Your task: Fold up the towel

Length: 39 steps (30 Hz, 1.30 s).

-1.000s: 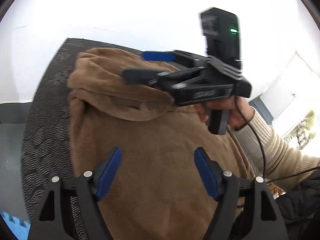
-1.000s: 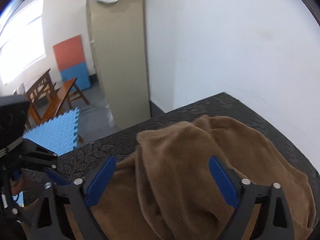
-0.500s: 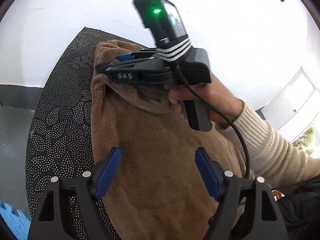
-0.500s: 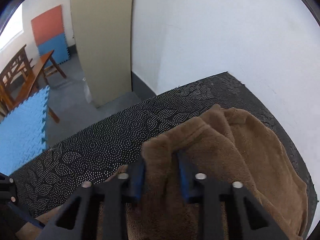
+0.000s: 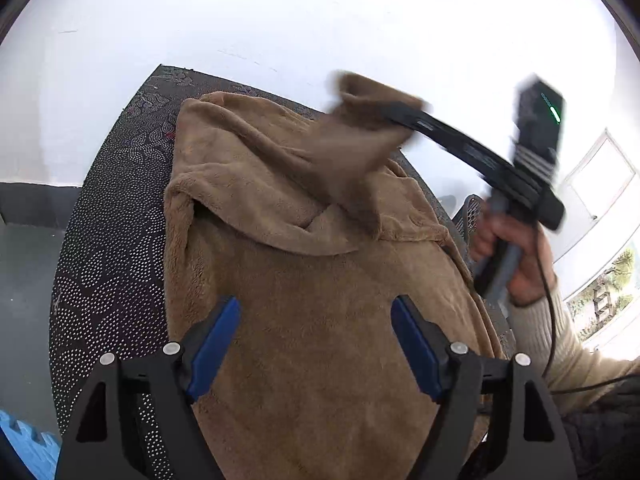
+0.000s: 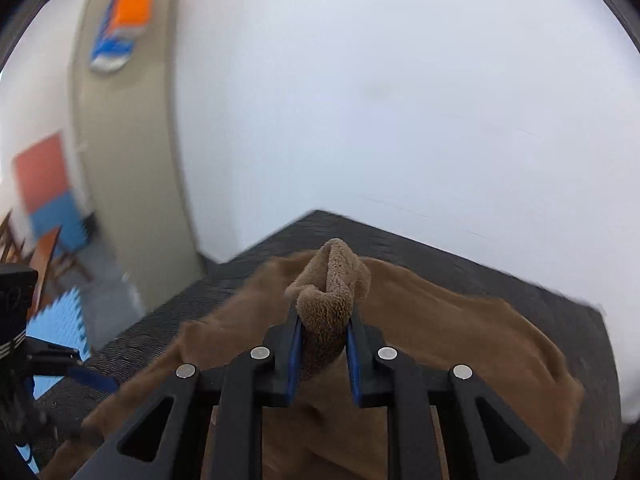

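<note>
A brown fleecy towel [image 5: 320, 288] lies crumpled on a dark dotted table [image 5: 108, 248]. My right gripper [image 6: 325, 328] has its jaws closing on a bunched corner of the towel [image 6: 328, 292], the blue pads pressing it from both sides. In the left wrist view that gripper [image 5: 376, 120] holds the corner lifted above the far right of the table, a hand [image 5: 508, 252] on its handle. My left gripper [image 5: 316, 328] hovers low over the near part of the towel, jaws wide apart with only flat cloth beneath them.
A white wall [image 6: 400, 100] stands close behind the table's far edge. A beige cabinet [image 6: 128, 152] rises to the left, with blue foam mats [image 6: 60, 316] and wooden furniture [image 6: 48, 252] on the floor beyond. The left gripper's body [image 6: 24, 344] sits at the right wrist view's left edge.
The right gripper went from open above the towel to shut on its far corner, then lifted that corner up and to the right. The left gripper stayed open over the near cloth.
</note>
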Available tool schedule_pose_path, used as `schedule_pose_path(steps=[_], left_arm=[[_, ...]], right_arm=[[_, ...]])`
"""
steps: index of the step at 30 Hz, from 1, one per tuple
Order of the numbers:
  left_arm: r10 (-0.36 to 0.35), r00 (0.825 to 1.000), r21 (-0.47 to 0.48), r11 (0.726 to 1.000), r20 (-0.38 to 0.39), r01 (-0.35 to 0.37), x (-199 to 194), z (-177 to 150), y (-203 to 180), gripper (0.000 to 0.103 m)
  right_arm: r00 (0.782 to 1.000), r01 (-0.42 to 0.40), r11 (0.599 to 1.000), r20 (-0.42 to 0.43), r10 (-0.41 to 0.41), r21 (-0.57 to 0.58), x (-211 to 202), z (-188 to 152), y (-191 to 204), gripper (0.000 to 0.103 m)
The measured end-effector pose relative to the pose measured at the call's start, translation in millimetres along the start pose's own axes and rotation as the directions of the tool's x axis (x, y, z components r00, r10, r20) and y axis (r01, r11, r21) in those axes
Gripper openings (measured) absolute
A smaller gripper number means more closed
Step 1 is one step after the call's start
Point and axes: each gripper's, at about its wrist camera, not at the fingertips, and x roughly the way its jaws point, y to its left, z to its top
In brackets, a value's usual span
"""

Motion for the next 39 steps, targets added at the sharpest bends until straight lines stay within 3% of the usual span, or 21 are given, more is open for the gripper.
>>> schedule_pose_path(steps=[5,9,10,12,13,14,19,23,25,27,29,31,33,34,38,39], left_arm=[[0.012,1.000,-0.011,1.000,-0.019,-0.012,13.7,9.3,-9.8,0.082],[0.043,0.999,-0.011,0.999,-0.023,-0.043,22.5,19.5,-19.3,0.082],[0.054,0.998,-0.010,0.998,-0.024,-0.054,24.3,22.4,-21.5,0.082],[0.087,0.996,-0.001,0.996,-0.028,-0.087,28.0,28.9,-26.0,0.082],[0.104,0.994,0.005,0.995,-0.029,-0.104,29.6,32.5,-27.8,0.082],[0.118,0.993,0.011,0.993,-0.030,-0.118,31.1,36.0,-29.2,0.082],[0.177,0.984,0.041,0.983,-0.021,-0.176,40.9,57.9,-30.9,0.082],[0.219,0.975,0.092,0.971,0.022,-0.220,44.0,82.0,-29.5,0.082],[0.248,0.966,0.165,0.952,0.074,-0.257,43.5,93.0,-32.2,0.082],[0.281,0.952,0.271,0.913,0.121,-0.304,43.8,100.3,-37.6,0.082],[0.316,0.938,0.431,0.833,0.142,-0.346,49.5,104.6,-45.9,0.082],[0.361,0.923,0.615,0.700,0.135,-0.363,62.5,102.8,-54.0,0.084],[0.418,0.900,0.770,0.531,0.126,-0.354,80.2,97.9,-58.8,0.085],[0.428,0.898,0.794,0.508,0.106,-0.335,87.1,101.3,-55.8,0.086],[0.440,0.898,0.824,0.509,-0.002,-0.248,112.4,123.2,-36.7,0.086],[0.431,0.902,0.822,0.525,-0.032,-0.221,118.3,130.4,-31.6,0.086]], right_arm=[[0.990,0.116,0.982,-0.092,-0.103,0.150,-35.3,-63.6,-67.9,0.020],[0.973,0.116,0.964,-0.223,-0.061,0.240,-40.8,-118.6,-98.8,0.024],[0.967,0.113,0.960,-0.250,-0.048,0.256,-42.4,-131.0,-104.9,0.030],[0.961,0.126,0.955,-0.274,-0.049,0.270,-47.7,-147.3,-111.7,0.052],[0.963,0.126,0.949,-0.264,-0.048,0.288,-54.7,-154.0,-117.2,0.068],[0.968,0.117,0.944,-0.247,-0.040,0.308,-58.6,-157.4,-119.3,0.073],[0.990,0.065,0.912,-0.142,-0.007,0.406,-82.6,-155.4,-143.3,0.073],[0.994,-0.043,0.876,-0.067,0.085,0.480,-88.2,-146.6,-159.3,0.073],[0.990,-0.091,0.854,-0.043,0.132,0.512,-80.3,-141.8,-165.6,0.073],[0.987,-0.108,0.850,-0.043,0.152,0.515,-75.6,-137.9,-164.6,0.073],[0.984,-0.111,0.856,-0.063,0.165,0.504,-64.9,-135.1,-160.8,0.073],[0.980,-0.114,0.859,-0.085,0.179,0.499,-53.8,-133.2,-157.8,0.073],[0.977,-0.113,0.858,-0.102,0.188,0.502,-42.8,-132.3,-157.0,0.073],[0.975,-0.116,0.854,-0.106,0.195,0.507,-38.6,-132.3,-157.7,0.073],[0.970,-0.126,0.841,-0.110,0.215,0.526,-27.0,-130.9,-159.6,0.073],[0.970,-0.130,0.838,-0.108,0.219,0.530,-25.9,-130.5,-159.6,0.073]])
